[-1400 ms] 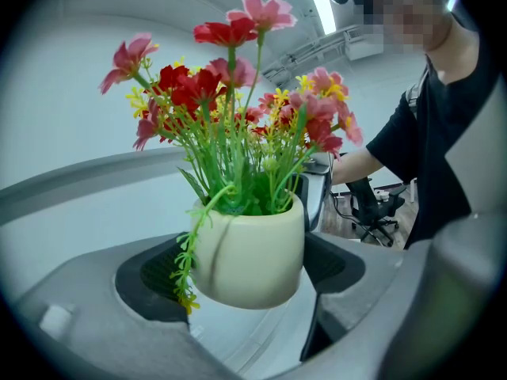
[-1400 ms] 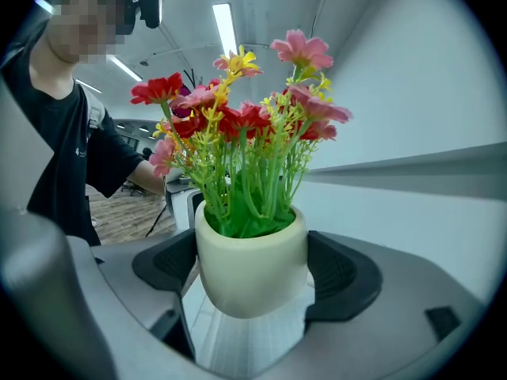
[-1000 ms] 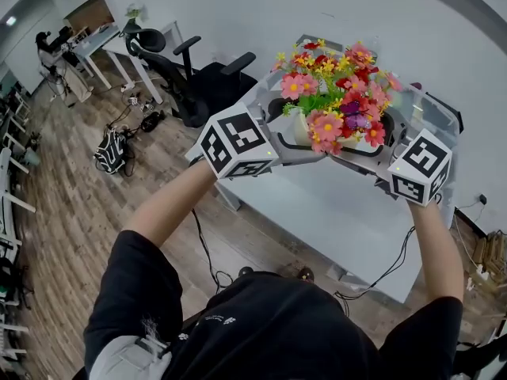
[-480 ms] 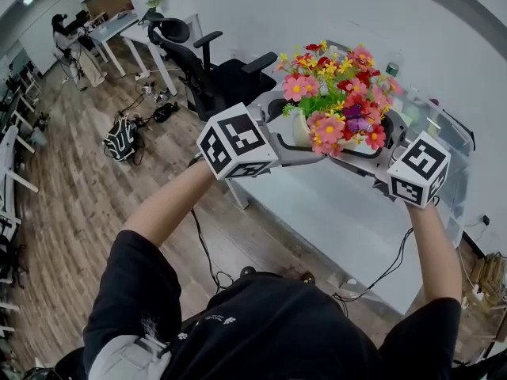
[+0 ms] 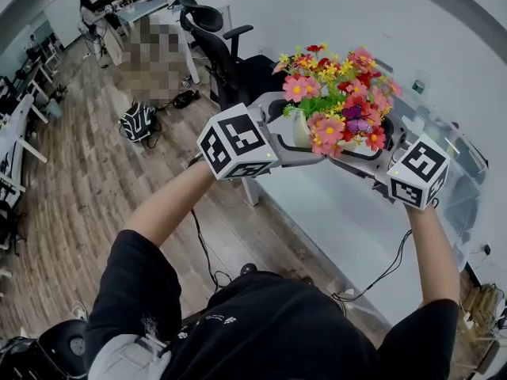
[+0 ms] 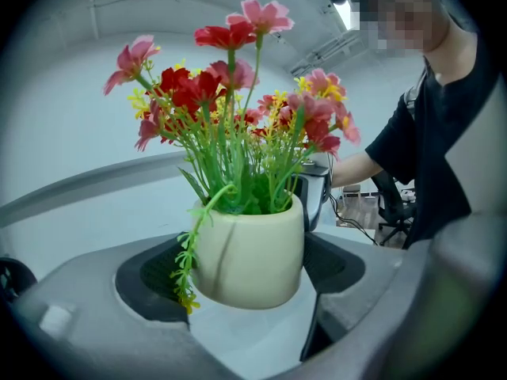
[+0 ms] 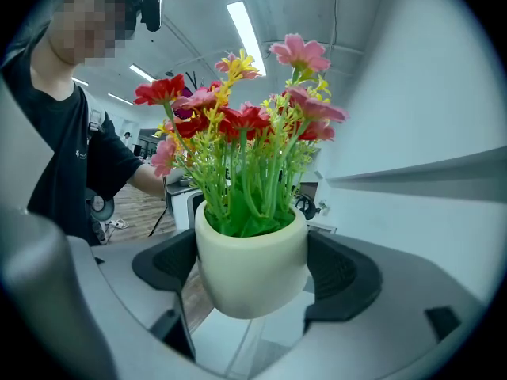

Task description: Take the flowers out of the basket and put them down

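Observation:
A cream pot of pink, red and yellow flowers hangs in the air above a white table, held from two sides. My left gripper is shut on the pot from the left and my right gripper is shut on it from the right. In the left gripper view the pot sits between both dark pads, with the left gripper closed round it. The right gripper view shows the same pot under the flowers, wedged in the right gripper. No basket shows in any view.
Clear plastic containers stand at the table's far right. Black office chairs are beyond its left end. A backpack lies on the wooden floor. A cable hangs from the table's near edge.
The pot stays held in both grippers at the same spot in the head view. The room behind has slid: chairs and floor moved right and down, and the table looks narrower.

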{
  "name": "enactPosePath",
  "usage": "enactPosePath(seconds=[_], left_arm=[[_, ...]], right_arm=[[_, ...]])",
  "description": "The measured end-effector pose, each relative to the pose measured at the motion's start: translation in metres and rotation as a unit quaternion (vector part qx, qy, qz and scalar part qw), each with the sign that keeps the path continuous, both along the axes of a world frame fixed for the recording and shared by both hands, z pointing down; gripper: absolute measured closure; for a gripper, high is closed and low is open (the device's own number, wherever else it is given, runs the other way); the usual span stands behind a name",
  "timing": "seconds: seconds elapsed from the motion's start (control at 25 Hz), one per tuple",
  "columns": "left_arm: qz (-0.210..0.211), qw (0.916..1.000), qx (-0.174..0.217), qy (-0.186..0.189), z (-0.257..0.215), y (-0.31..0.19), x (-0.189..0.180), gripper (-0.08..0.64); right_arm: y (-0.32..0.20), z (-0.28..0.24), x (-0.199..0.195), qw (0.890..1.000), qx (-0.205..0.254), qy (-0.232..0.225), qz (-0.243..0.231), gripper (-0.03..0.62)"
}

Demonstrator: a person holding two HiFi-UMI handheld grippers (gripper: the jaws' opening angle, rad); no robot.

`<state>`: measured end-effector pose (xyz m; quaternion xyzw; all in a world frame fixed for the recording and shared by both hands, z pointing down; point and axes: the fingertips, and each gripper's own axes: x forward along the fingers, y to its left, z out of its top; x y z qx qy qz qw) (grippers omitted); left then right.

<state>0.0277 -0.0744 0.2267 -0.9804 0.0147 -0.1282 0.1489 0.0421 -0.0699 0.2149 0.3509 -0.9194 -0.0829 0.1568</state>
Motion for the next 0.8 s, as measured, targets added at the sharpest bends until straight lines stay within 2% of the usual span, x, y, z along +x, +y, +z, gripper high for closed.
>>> enactPosePath(seconds=[0.48,0.8], left_arm=[[-0.074,0.9972,-0.001,0.003,0.009,-0.023,-0.078,0.126],[-0.127,0.9918,-0.011,0.0,-0.002,-0.017,-0.109,0.126]], right_arm=[[-0.025,0.009,-0.077,0.997,0.002,-0.003,-0.078,0.154],[-0.021,-0.002,-0.108,0.991,-0.001,-0.014,-0.132,0.155]])
